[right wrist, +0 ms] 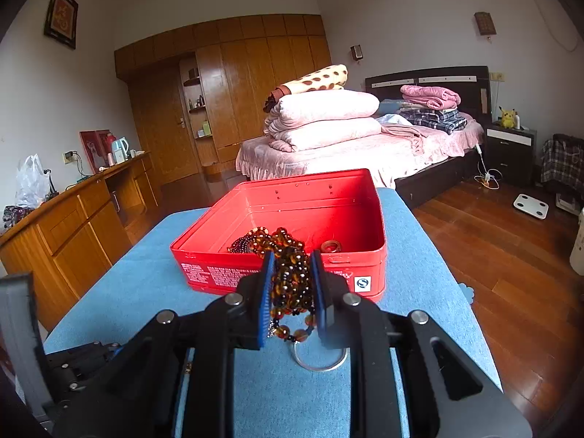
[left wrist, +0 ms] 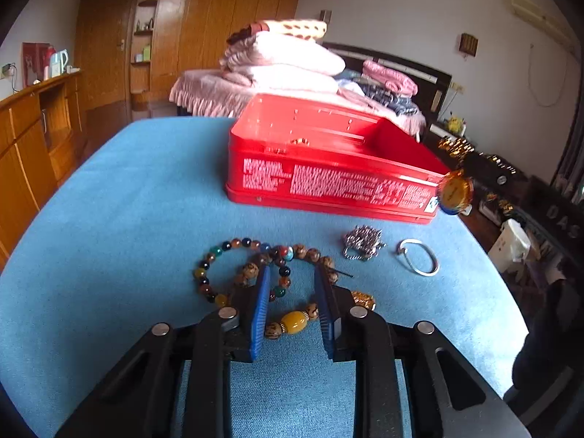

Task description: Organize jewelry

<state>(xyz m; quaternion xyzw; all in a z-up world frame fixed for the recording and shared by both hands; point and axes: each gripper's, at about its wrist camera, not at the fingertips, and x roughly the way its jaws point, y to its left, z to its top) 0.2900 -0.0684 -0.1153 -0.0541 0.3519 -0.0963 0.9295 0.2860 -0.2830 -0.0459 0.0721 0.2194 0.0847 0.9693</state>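
While the left gripper (left wrist: 292, 273) hangs low over the blue cloth (left wrist: 120, 211), its blue pads (left wrist: 260, 310) stand apart with nothing clamped between them, straddling the wooden bracelet (left wrist: 310, 255), whose yellow bead (left wrist: 294, 322) lies in the gap. To the left of that, the coloured bracelet (left wrist: 210, 255) lies flat on the cloth and overlaps the wooden one near the left pad. Further right lie a chain heap (left wrist: 362, 242) and, just beside it but apart, a silver bangle (left wrist: 419, 257); a small gold piece (left wrist: 364, 299) peeks out at the right finger, too hidden to name. Behind all of these stands the open red tin (left wrist: 328, 168), its printed wall facing the camera, and at its right corner a blurred orange thing (left wrist: 454, 191) hangs in the air. In the right wrist view, the right gripper (right wrist: 291, 272) has its pads drawn in on a bunch of amber beads (right wrist: 292, 284), which it holds at the near wall of the tin (right wrist: 226, 273); the top of the strand reaches above the rim while loose loops dangle below the pads. Inside the tin lie a dark strand (right wrist: 241, 244) at the left and a brown ring (right wrist: 331, 245) at the right. On the cloth (right wrist: 146, 284) beneath the hanging beads lies the bangle (right wrist: 321, 361), partly hidden by the fingers.
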